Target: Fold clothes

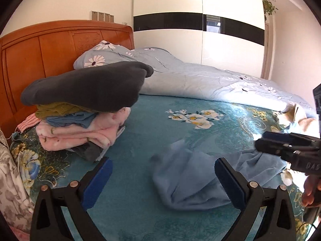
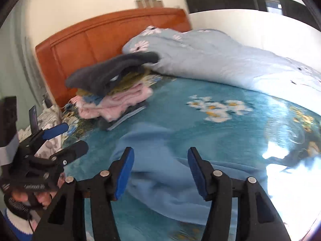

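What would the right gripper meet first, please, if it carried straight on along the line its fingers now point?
Most likely the loose light blue garment lying rumpled on the teal floral bedspread. The right gripper is open and points down at it; depth is hard to judge through the blur.

Domestic bedroom: carved orange wooden headboard (image 1: 60, 46), bed under teal floral blanket (image 1: 150, 124), pale blue daisy-print quilt (image 1: 200, 80), white sliding wardrobe with black band (image 1: 200, 24), stack of folded garments (image 1: 84, 116).
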`<action>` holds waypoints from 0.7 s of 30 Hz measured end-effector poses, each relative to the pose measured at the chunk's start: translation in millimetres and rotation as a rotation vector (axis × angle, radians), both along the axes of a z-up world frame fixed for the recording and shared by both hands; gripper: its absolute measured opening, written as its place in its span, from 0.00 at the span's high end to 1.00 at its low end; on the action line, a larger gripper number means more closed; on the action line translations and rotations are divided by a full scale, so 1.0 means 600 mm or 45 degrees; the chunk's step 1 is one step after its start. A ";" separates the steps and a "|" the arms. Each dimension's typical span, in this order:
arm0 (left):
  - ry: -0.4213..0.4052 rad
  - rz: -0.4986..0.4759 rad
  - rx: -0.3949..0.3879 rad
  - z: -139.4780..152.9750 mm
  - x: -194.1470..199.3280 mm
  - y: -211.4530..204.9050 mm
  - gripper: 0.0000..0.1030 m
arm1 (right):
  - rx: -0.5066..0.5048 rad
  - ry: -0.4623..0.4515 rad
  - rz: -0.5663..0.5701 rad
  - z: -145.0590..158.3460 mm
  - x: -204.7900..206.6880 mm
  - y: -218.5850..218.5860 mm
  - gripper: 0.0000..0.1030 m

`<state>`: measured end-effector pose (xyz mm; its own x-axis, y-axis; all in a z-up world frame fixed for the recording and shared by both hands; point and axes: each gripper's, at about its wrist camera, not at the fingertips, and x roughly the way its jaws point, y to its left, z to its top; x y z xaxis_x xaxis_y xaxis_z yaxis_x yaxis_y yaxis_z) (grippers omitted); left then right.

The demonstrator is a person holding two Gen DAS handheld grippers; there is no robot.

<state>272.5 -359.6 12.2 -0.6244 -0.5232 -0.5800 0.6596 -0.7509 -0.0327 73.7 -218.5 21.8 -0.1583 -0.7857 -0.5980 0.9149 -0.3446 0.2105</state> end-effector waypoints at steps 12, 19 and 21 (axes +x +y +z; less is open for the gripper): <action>-0.103 0.001 0.213 -0.071 -0.068 -0.031 0.00 | 0.073 -0.260 -0.901 -0.049 -0.312 0.214 0.42; -0.104 -0.028 0.178 -0.057 -0.068 -0.005 0.00 | 0.098 -0.335 -0.950 -0.060 -0.339 0.200 0.78; -0.122 -0.033 0.154 -0.055 -0.074 0.003 0.00 | 0.093 -0.371 -0.938 -0.061 -0.344 0.201 0.95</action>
